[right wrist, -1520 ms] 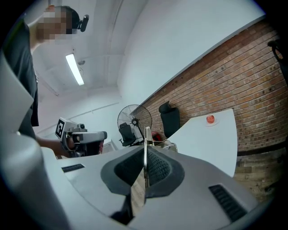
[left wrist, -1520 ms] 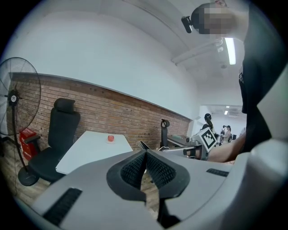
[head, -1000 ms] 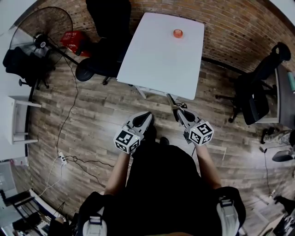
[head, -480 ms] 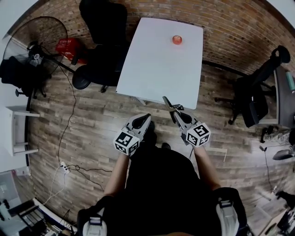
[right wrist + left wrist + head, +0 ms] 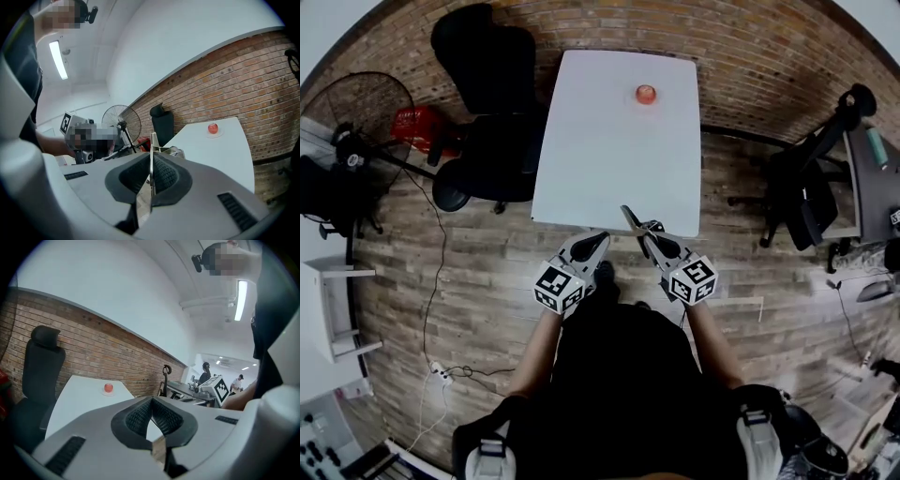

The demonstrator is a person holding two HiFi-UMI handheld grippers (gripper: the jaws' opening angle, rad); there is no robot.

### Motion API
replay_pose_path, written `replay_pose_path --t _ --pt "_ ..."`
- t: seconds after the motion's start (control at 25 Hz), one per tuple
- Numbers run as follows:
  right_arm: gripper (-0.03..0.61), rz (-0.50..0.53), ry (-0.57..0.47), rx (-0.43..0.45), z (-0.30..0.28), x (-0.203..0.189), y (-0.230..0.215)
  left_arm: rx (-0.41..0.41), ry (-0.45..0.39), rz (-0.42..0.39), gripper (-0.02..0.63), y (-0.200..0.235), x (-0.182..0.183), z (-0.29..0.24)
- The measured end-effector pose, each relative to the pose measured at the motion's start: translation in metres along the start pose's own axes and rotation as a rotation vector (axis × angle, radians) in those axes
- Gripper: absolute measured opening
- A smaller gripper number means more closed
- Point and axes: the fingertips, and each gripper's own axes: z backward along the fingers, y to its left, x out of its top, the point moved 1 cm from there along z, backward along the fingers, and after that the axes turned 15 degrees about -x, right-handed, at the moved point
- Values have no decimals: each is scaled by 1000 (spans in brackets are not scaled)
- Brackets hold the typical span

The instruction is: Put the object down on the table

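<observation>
While the person stands at the near end of the white table [image 5: 609, 159], both grippers are held out in front of the body.

Left gripper [image 5: 596, 238]: jaws closed on each other, nothing gripped that its own view shows. A small tan scrap low in the gap cannot be identified.

Right gripper [image 5: 652, 240]: jaws clenched on a thin metal utensil [image 5: 631, 217]. Kind uncertain; scissors or a blade are possible.

Utensil's place: in the air, in the right gripper, its tip showing against the table's near edge. Not yet set down.

Handling, as a judgement: stiff, light, smooth metal, so likely to slip or pivot in the grip if the clamp slackens. The edge may be sharp. The present hold is across the flat faces near one end, which suits it. It is best lowered flat side down before release, or it may clatter and skid.

Views compared: the head view gives the utensil's length and how it projects past the jaws. The right gripper view shows it edge-on, a bare sliver between ribbed pads [image 5: 165, 174], with a standing fan [image 5: 123, 123] off to one side. The left gripper view shows none of the utensil, but does show people in a far lit room.

Farther: a red apple-like fruit [image 5: 646, 92] near the table's far end, well apart from the grippers. A brick wall [image 5: 769, 56] lies beyond.
</observation>
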Motion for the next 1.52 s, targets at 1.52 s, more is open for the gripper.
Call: replay_pose_path --t 1.52 --pt "-2 51 49 -52 -110 26 -27 -12 -21 43 20 114 18 0"
